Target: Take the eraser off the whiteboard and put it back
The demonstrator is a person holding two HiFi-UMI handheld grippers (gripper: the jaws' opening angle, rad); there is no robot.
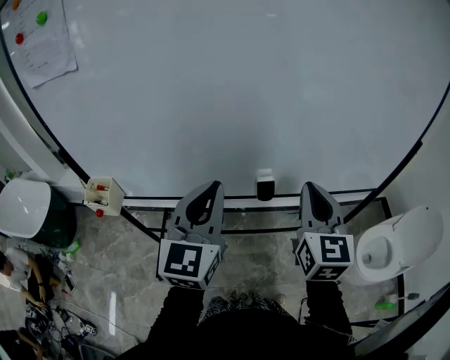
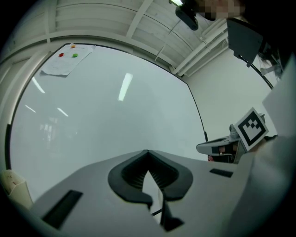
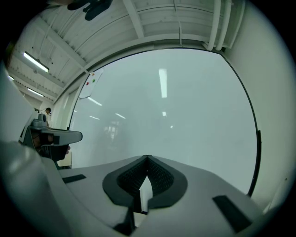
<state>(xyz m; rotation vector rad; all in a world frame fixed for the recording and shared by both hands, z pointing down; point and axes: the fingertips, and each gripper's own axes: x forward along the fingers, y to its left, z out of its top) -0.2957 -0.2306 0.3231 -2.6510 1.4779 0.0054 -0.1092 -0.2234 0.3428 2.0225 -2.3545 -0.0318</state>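
1. L gripper (image 2: 147, 152): fingers shut tip to tip, nothing btwn them. Aimed at the whiteboard (image 1: 232, 91).
2. R gripper (image 3: 147, 158): fingers shut, empty. Same aim.
3. Eraser (image 1: 265, 184): black w/ pale top, lower centre of head view, at the board's bottom edge by the ledge (image 1: 148, 203). Sits btwn the two gripper tips, touching neither.
4. Paper sheet (image 1: 46, 46): upper left of the board, w/ green magnet (image 1: 41, 17) and red magnet (image 1: 20, 38).
5. Marker box (image 1: 103, 193): left end of the ledge, red-capped items inside.
6. White bin lid (image 1: 24, 207): far left, on the floor.
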